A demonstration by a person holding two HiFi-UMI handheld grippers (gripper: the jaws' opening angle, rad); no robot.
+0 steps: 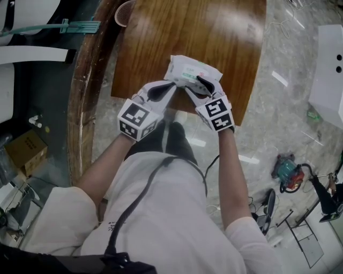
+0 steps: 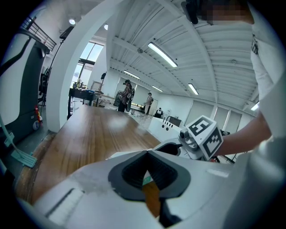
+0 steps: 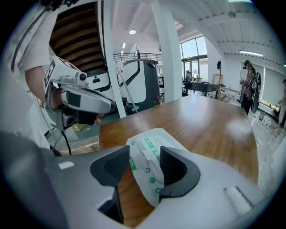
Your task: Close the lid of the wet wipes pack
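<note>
A white wet wipes pack (image 1: 188,69) with green print lies on the brown wooden table (image 1: 161,37), close to its near edge. My left gripper (image 1: 170,85) is at the pack's near left corner. In the left gripper view its jaws (image 2: 146,154) meet at the tips, with a sliver of the green-and-white pack behind them. My right gripper (image 1: 200,81) rests over the pack's near right part. It is open (image 3: 144,156), and the pack (image 3: 149,172) and its flat label flap show between the dark pads.
The table's near edge (image 1: 177,107) runs just below both grippers. A small round cup (image 1: 123,12) stands at the far left corner. On the floor are a cardboard box (image 1: 24,150), a white cabinet (image 1: 327,69) and a red-green tool (image 1: 289,174).
</note>
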